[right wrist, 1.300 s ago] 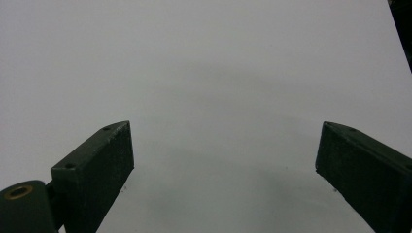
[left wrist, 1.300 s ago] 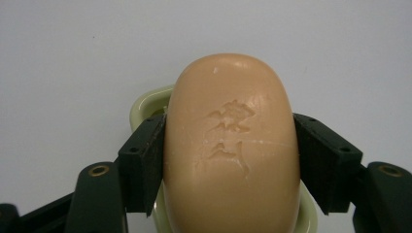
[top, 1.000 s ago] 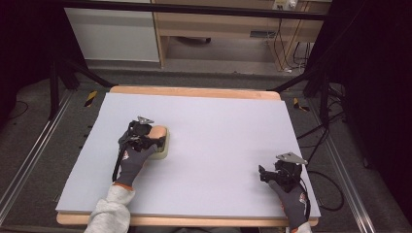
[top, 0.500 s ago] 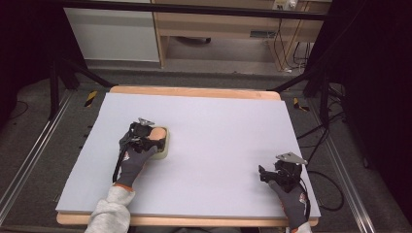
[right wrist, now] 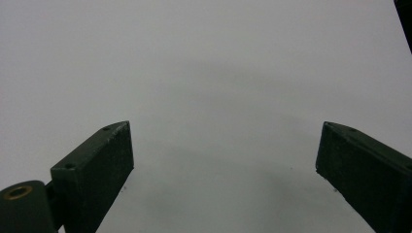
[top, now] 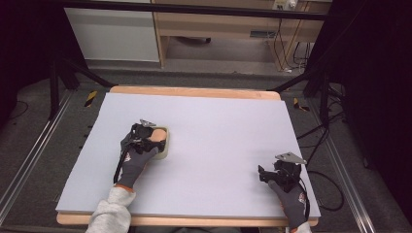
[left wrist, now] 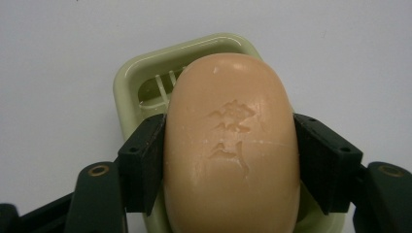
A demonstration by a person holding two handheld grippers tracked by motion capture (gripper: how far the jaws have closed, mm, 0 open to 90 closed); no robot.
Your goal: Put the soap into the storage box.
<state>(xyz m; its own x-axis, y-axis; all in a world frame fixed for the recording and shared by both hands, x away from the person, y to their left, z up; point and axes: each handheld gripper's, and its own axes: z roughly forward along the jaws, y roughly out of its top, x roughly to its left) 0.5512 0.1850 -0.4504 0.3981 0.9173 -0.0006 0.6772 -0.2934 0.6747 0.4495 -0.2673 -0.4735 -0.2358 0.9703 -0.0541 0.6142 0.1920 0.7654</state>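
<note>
While the left gripper [left wrist: 228,160] clamps the soap bar [left wrist: 231,145] over its green dish [left wrist: 128,82], a straight, level move suits; the right gripper [right wrist: 223,170] rests open.

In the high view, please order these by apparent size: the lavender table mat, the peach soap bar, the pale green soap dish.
1. Lavender table mat, by far the largest.
2. Pale green soap dish and peach soap bar: both small, partly hidden by the left gripper, so unranked.

Left gripper [top: 154,137] clamped tight, forearm reaching forward, gloved hand [top: 134,160] wrapped around it — right gripper [top: 265,174] low, jaws spread wide, holding nothing.
</note>
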